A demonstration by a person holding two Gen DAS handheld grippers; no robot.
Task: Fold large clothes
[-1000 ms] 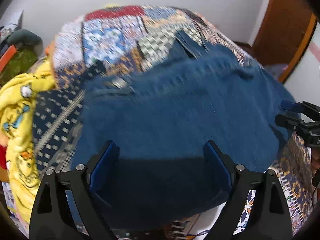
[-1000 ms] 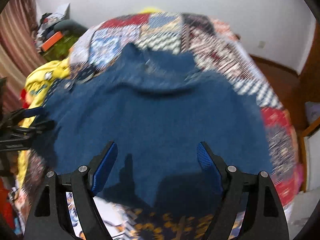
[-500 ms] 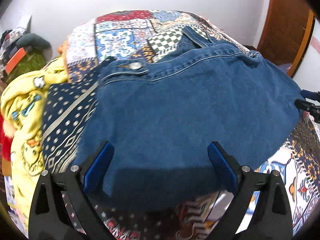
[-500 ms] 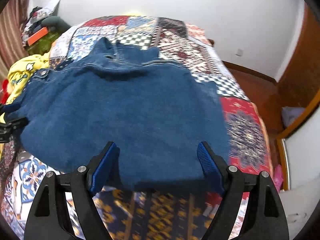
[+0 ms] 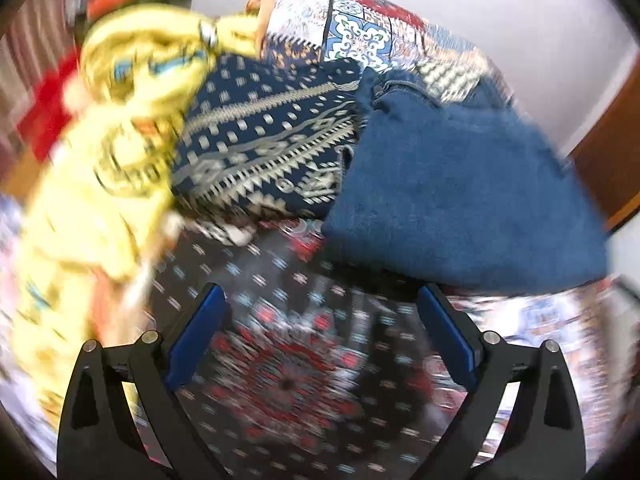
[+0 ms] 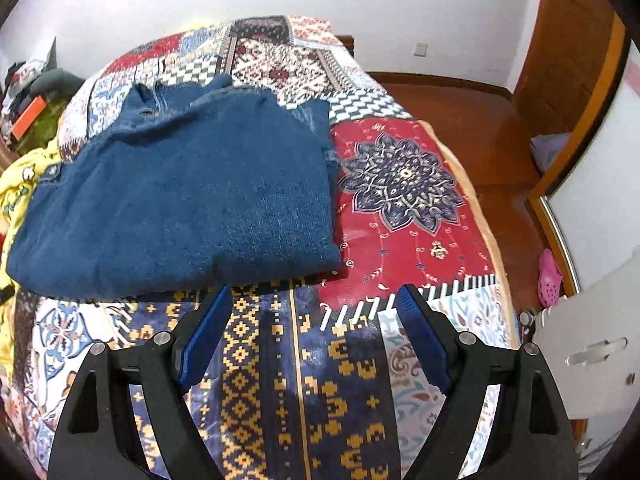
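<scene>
A folded blue denim garment [image 6: 180, 196] lies flat on the patchwork bedspread [image 6: 404, 204]. The left wrist view, blurred by motion, has the denim garment [image 5: 456, 192] at the upper right. My left gripper [image 5: 320, 320] is open over bare bedspread, below and left of the denim, nothing between its blue pads. My right gripper [image 6: 316, 316] is open too, hanging over the spread just in front of the garment's near edge, with nothing between its fingers.
A yellow printed garment [image 5: 116, 152] and a navy patterned cloth [image 5: 264, 140] lie left of the denim. Red fabric [image 5: 44, 116] sits beyond them. Right of the bed are wooden floor [image 6: 480, 128], a pink shoe [image 6: 550, 276] and a white cabinet [image 6: 592, 344].
Both grippers have pulled back off the denim, which now lies free on the bed. The left view swung left toward the yellow garment; the right view shifted right toward the bed's edge.
</scene>
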